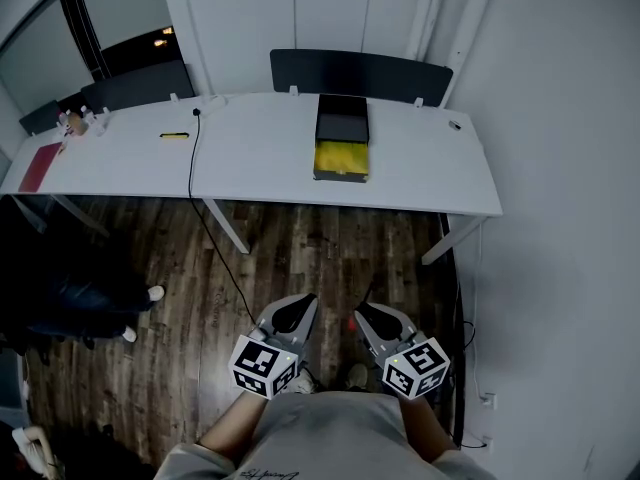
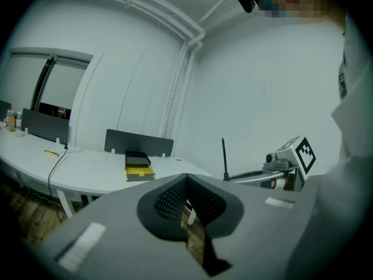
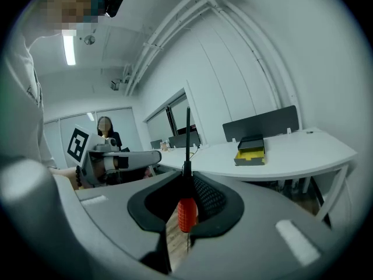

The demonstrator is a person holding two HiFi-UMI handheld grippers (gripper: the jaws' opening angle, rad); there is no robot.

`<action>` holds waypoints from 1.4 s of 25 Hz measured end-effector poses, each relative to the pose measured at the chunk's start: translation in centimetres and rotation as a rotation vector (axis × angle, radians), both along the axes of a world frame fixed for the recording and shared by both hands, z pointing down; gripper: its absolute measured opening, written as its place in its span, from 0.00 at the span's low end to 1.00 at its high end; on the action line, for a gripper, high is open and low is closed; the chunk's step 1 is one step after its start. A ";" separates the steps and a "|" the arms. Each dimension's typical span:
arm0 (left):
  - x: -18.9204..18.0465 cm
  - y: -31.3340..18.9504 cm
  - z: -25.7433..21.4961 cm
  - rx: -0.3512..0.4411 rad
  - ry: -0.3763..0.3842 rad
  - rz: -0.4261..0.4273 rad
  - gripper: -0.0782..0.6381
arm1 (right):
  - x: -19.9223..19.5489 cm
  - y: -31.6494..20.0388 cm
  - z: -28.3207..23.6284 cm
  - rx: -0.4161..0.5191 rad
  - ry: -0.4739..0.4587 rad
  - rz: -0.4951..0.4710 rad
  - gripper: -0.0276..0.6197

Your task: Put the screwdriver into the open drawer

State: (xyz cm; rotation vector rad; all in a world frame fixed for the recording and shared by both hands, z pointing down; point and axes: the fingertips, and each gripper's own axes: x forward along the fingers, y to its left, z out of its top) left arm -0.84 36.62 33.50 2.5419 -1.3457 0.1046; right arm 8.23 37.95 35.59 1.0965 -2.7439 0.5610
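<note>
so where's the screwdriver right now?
The screwdriver is clamped in the right tool by its red handle, shaft up, low in the head view, far from the drawer on the desk.

Count on inspection: two grippers, left gripper (image 1: 291, 314) and right gripper (image 1: 373, 320); one screwdriver (image 3: 186, 213); one open drawer (image 1: 341, 158); three screens on the tabletop's (image 1: 260, 158) far edge: centre (image 1: 360, 73), left (image 1: 135, 86), far left (image 1: 40, 116); one cable (image 1: 192, 168); one red folder (image 1: 40, 166).
</note>
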 end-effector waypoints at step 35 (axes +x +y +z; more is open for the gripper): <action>-4.5 -8.2 1.0 0.014 0.017 0.048 0.10 | -4.3 -8.1 1.2 0.024 0.012 0.030 0.16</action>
